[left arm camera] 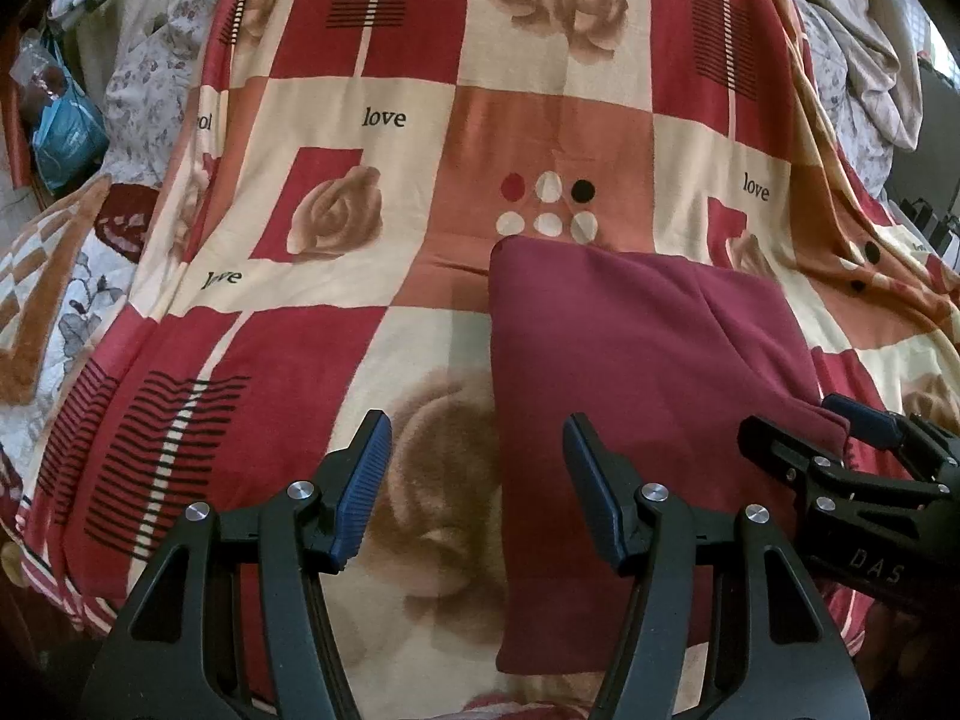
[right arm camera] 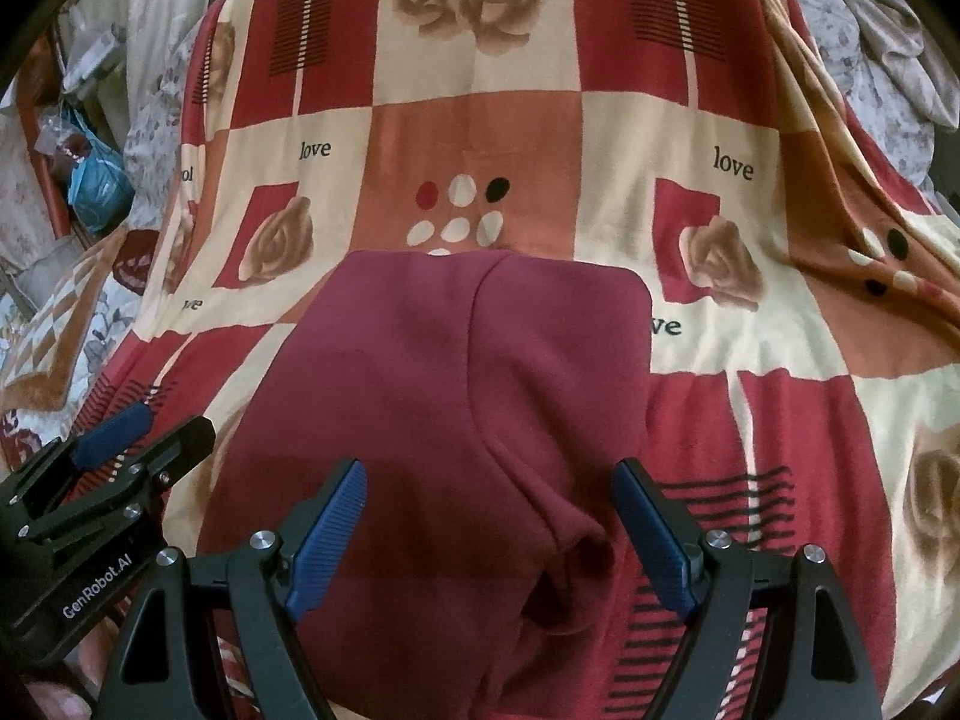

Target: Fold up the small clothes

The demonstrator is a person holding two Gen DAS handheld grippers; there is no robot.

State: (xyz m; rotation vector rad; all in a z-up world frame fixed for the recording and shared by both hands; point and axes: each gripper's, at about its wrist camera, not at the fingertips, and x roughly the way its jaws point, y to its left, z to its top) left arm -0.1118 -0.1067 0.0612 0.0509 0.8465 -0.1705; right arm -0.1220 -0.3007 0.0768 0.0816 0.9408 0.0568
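A maroon garment (left arm camera: 630, 372) lies folded flat on the patterned blanket (left arm camera: 372, 96); it also shows in the right wrist view (right arm camera: 432, 396). My left gripper (left arm camera: 477, 456) is open and empty, hovering over the garment's left edge. My right gripper (right arm camera: 489, 510) is open and empty above the garment's near right part, where a bunched fold (right arm camera: 576, 552) sits between its fingers. The right gripper also shows at the right of the left wrist view (left arm camera: 840, 438). The left gripper shows at the left of the right wrist view (right arm camera: 132, 438).
The red and cream blanket (right arm camera: 750, 360) with roses and "love" print covers the bed. Floral sheets (left arm camera: 150, 78) and crumpled bedding (left arm camera: 852, 30) lie at the sides. A blue plastic bag (left arm camera: 66, 132) sits at the far left.
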